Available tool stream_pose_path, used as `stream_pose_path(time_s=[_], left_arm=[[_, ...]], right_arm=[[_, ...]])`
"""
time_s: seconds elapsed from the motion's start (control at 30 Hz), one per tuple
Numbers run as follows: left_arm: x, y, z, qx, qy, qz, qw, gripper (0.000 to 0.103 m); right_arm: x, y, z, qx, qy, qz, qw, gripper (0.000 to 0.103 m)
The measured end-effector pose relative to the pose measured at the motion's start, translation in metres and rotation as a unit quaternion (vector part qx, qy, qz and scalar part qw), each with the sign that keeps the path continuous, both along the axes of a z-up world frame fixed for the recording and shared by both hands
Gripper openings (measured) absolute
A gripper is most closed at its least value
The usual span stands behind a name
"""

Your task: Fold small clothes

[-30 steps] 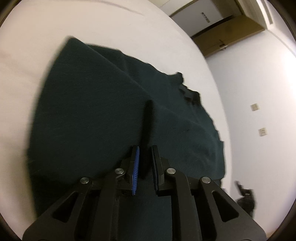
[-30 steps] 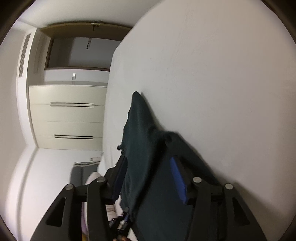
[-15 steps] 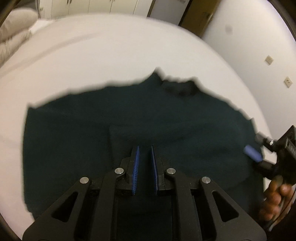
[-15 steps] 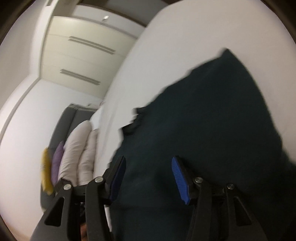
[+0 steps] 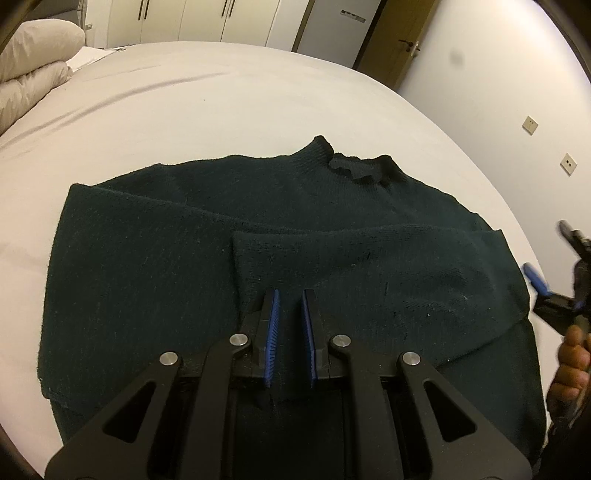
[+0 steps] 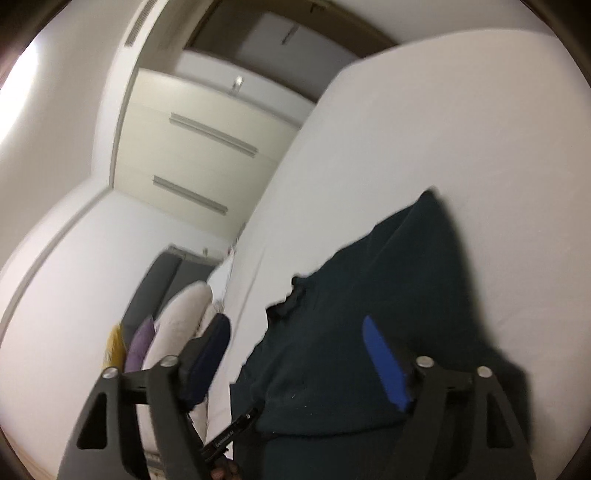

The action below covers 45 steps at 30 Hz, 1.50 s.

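A dark green knitted sweater [image 5: 155,266] lies flat on the white bed [image 5: 221,103], collar at the far side, with a sleeve folded across its front. My left gripper [image 5: 289,301] hovers over the sweater's near middle, its blue pads a narrow gap apart with nothing between them. My right gripper [image 6: 299,332] is wide open over the sweater [image 6: 351,295], holding nothing. It also shows at the right edge of the left wrist view [image 5: 546,291], beside the sweater's right side.
Pillows [image 5: 33,66] lie at the bed's far left, and show with coloured cushions in the right wrist view [image 6: 173,325]. Wardrobe doors [image 5: 207,18] and a wooden door [image 5: 399,48] stand beyond the bed. A wall with sockets [image 5: 546,144] is on the right.
Both grippers let go of the sweater; the fold that the left held a second ago now lies flat. The right gripper opened and pulled back to the sweater's right side.
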State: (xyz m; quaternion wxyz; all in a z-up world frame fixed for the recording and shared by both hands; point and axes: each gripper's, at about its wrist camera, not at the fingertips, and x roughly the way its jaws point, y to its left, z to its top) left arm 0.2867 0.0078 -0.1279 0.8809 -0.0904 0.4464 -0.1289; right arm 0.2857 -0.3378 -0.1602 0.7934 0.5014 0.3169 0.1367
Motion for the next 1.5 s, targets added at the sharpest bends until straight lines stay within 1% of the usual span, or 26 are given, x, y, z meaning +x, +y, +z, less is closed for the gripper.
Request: stream_pose_path(time_s=[0.07,0.1,0.13,0.2,0.23,0.3,0.37,0.47,0.5,0.53,0.57,0.6,0.63,0.7,0.73,0.9,0.97,1.03,1.13,1.2,1.33,1.37,1.4,1.43,1.47,1.5], left_arm=[[-0.002,0.003,-0.001,-0.009,0.000,0.002,1.0000,0.012],[-0.006,0.008,0.001,-0.010,0.000,0.004,0.9999,0.012],[-0.013,0.014,0.003,-0.010,-0.001,0.007,0.9999,0.012],[-0.024,0.022,0.008,0.002,-0.005,0.019,0.9998,0.012],[-0.034,0.029,0.012,0.007,-0.007,0.025,0.9996,0.012],[-0.060,0.047,0.024,-0.002,-0.025,0.033,0.9991,0.012],[-0.086,0.060,0.037,0.005,-0.050,0.042,0.9979,0.012],[-0.137,0.079,0.064,0.019,-0.096,0.052,0.9938,0.013],[-0.159,0.086,0.075,0.020,-0.116,0.054,0.9916,0.019],[-0.174,0.090,0.083,0.022,-0.127,0.057,0.9899,0.026],[-0.192,0.094,0.092,0.025,-0.143,0.061,0.9876,0.057],[-0.206,0.096,0.100,0.027,-0.158,0.065,0.9850,0.096],[-0.230,0.099,0.111,0.029,-0.196,0.074,0.9774,0.103],[-0.276,0.101,0.133,0.027,-0.284,0.069,0.9560,0.103],[-0.286,0.100,0.141,0.027,-0.291,0.060,0.9545,0.103],[-0.319,0.095,0.162,0.009,-0.279,0.027,0.9598,0.103],[-0.333,0.087,0.158,0.025,-0.267,0.011,0.9634,0.103],[-0.349,0.072,0.147,0.073,-0.260,-0.024,0.9626,0.103],[-0.369,0.050,0.115,0.164,-0.238,-0.076,0.9544,0.103],[-0.380,0.044,0.096,0.199,-0.221,-0.110,0.9483,0.103],[-0.407,0.035,0.059,0.299,-0.214,-0.162,0.9158,0.103],[-0.411,0.036,0.053,0.308,-0.209,-0.172,0.9123,0.103],[-0.417,0.037,0.046,0.318,-0.201,-0.183,0.9082,0.103],[-0.419,0.039,0.040,0.322,-0.194,-0.189,0.9070,0.103],[-0.421,0.041,0.035,0.321,-0.180,-0.192,0.9098,0.103],[-0.421,0.045,0.030,0.309,-0.156,-0.191,0.9187,0.103]], right_arm=[[0.003,-0.007,-0.024,-0.021,0.050,-0.016,0.998,0.056],[-0.003,-0.015,-0.030,-0.021,0.066,-0.024,0.997,0.030],[-0.010,-0.019,-0.032,-0.014,0.068,-0.032,0.997,0.029],[-0.036,-0.030,-0.020,-0.042,0.063,-0.062,0.995,0.037],[-0.047,-0.034,-0.004,-0.078,0.056,-0.075,0.993,0.051],[-0.080,-0.038,0.027,-0.143,0.024,-0.095,0.985,0.065],[-0.119,-0.032,0.067,-0.208,-0.028,-0.111,0.971,0.069],[-0.184,-0.010,0.125,-0.299,-0.110,-0.142,0.937,0.095],[-0.207,-0.001,0.141,-0.323,-0.140,-0.153,0.923,0.103],[-0.222,0.004,0.152,-0.339,-0.160,-0.159,0.913,0.103],[-0.240,0.010,0.164,-0.357,-0.182,-0.161,0.902,0.103],[-0.253,0.016,0.174,-0.374,-0.199,-0.160,0.891,0.103],[-0.265,0.021,0.182,-0.385,-0.213,-0.155,0.885,0.103],[-0.282,0.021,0.193,-0.378,-0.221,-0.131,0.889,0.103],[-0.289,0.022,0.197,-0.370,-0.223,-0.118,0.894,0.103],[-0.307,0.031,0.190,-0.391,-0.172,-0.079,0.901,0.103],[-0.313,0.039,0.181,-0.409,-0.146,-0.064,0.898,0.103],[-0.327,0.047,0.167,-0.454,-0.134,-0.049,0.880,0.103],[-0.338,0.066,0.145,-0.539,-0.110,-0.006,0.835,0.103],[-0.346,0.071,0.128,-0.563,-0.098,0.029,0.820,0.103],[-0.358,0.085,0.100,-0.590,-0.077,0.070,0.800,0.101],[-0.356,0.087,0.095,-0.583,-0.068,0.081,0.805,0.100],[-0.357,0.084,0.092,-0.557,-0.057,0.092,0.823,0.098],[-0.355,0.077,0.086,-0.510,-0.044,0.105,0.853,0.097],[-0.355,0.073,0.079,-0.472,-0.034,0.114,0.873,0.097],[-0.351,0.067,0.075,-0.442,-0.020,0.114,0.889,0.095]])
